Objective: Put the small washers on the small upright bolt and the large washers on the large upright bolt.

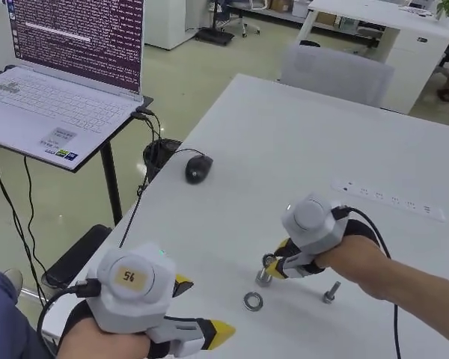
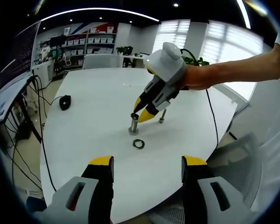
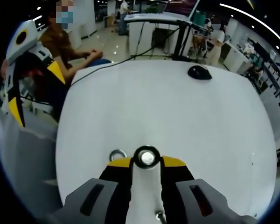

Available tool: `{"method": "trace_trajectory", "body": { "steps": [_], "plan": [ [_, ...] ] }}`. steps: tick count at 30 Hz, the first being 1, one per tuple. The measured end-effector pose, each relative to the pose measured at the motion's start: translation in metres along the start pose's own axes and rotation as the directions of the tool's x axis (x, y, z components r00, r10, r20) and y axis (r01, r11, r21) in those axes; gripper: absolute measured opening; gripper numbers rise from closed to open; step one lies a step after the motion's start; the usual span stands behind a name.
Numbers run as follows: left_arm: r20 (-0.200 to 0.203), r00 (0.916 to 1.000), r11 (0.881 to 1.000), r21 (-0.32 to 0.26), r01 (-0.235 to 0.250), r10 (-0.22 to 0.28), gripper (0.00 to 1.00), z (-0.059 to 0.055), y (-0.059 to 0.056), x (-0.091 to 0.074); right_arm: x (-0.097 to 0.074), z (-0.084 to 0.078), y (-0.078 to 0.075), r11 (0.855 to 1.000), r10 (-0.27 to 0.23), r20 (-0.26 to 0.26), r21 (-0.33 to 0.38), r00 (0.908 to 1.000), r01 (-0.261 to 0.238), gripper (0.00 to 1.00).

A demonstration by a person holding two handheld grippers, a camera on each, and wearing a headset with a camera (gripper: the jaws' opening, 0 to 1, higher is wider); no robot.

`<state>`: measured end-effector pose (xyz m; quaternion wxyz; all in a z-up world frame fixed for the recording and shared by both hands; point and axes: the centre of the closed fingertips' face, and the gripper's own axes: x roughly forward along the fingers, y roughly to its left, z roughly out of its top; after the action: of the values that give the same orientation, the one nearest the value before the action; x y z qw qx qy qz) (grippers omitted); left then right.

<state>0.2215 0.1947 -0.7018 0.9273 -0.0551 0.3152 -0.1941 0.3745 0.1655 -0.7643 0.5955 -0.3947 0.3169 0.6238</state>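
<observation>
Large washer is pinched in the right hand-held gripper, just over the large upright bolt by the tabletop's near edge; bolt axis vertical, so the drop looks straight down; left hand-held gripper hangs open, farther off; a second washer lies beside the bolt.
</observation>
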Motion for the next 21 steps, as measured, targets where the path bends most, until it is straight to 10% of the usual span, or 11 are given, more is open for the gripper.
{"method": "trace_trajectory", "body": {
  "steps": [21],
  "plan": [
    [-0.003,1.0,1.0,-0.006,-0.003,0.003,0.58,-0.003,0.0,-0.003,0.035,-0.02,0.002,0.998,-0.003,-0.077,0.069,0.997,0.008,0.23]
  ]
}}
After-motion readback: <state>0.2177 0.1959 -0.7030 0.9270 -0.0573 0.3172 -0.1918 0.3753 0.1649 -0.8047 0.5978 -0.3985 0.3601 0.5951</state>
